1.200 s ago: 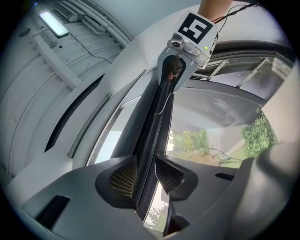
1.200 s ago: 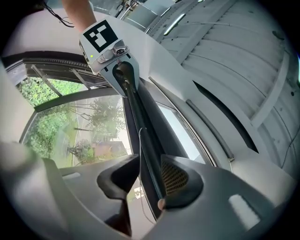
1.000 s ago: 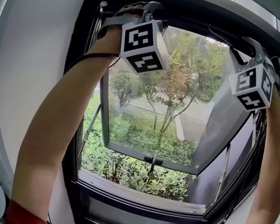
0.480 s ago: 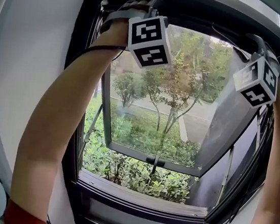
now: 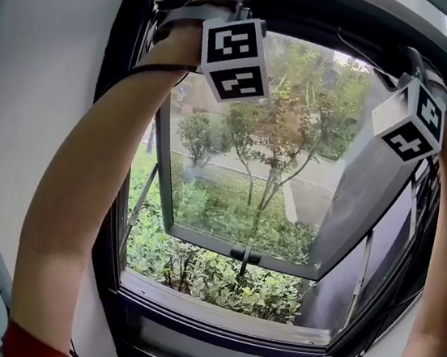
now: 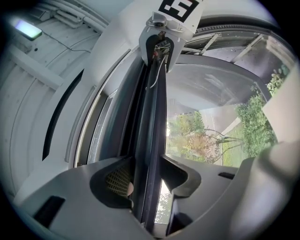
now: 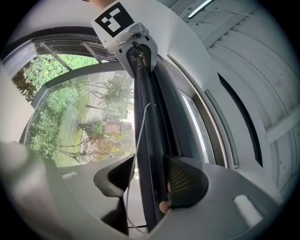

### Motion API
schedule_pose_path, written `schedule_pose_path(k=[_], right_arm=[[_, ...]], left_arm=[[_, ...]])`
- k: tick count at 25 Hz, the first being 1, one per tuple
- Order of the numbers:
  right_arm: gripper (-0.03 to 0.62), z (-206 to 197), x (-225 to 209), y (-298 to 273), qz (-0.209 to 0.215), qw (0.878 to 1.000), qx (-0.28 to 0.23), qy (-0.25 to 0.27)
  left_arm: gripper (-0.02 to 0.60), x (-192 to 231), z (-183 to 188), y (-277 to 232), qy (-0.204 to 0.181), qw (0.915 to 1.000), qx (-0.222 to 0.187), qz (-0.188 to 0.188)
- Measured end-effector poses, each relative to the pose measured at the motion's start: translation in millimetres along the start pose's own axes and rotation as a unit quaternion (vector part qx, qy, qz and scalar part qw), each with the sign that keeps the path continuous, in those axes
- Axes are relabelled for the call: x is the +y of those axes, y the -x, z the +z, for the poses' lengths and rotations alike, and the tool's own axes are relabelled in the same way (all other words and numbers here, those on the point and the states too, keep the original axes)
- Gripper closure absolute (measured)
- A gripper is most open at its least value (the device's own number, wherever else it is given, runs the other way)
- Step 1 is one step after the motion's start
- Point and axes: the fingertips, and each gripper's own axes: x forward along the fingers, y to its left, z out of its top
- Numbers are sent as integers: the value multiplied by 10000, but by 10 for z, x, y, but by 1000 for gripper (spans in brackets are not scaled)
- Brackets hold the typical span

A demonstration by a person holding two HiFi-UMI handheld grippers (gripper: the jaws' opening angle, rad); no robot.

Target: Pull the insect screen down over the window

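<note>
Head view. Item: pull bar (image 6: 152, 117) of the insect screen, lodged at twelve o'clock under the top of the window frame (image 5: 111, 265). The opening below was uncovered, so by my reading the task stood at its start.

Left gripper (image 6: 149, 179), eleven o'clock: jaws had just spread wider, the bar passing between them with the pads clear of it. Released.

Right gripper (image 7: 150, 180), two o'clock: jaws likewise just widened, straddling the bar loosely. Not clenched.

Change noted: both marker cubes (image 5: 235, 58) had rolled slightly against the earlier frames, and the hands kept their station. As a judgement, both claws needed to close on the bar before any pull.

Materials: bar dark, smooth, long and narrow, seemingly metal. Pads (image 6: 117, 180) mesh-textured, set in matte grey moulded jaws. Thin cord (image 7: 137, 140) ran beside the bar. Sash glass (image 5: 248, 177) swung outward, greenery beyond.
</note>
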Motion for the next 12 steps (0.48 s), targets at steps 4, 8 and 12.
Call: schedule_pose_path(k=[4,8,12], right_arm=[[384,1,13,19,116,9999,55,30],[384,20,11,45,110,9999,-41,-30],[384,48,8,86,-43,9998,-200,-42]], left_arm=[[417,1,-3,17,-69,10000,-26,17],[417,-3,3,41,-54,10000,-39,-50],[417,-37,1,87,-41,9999,-94,-88]])
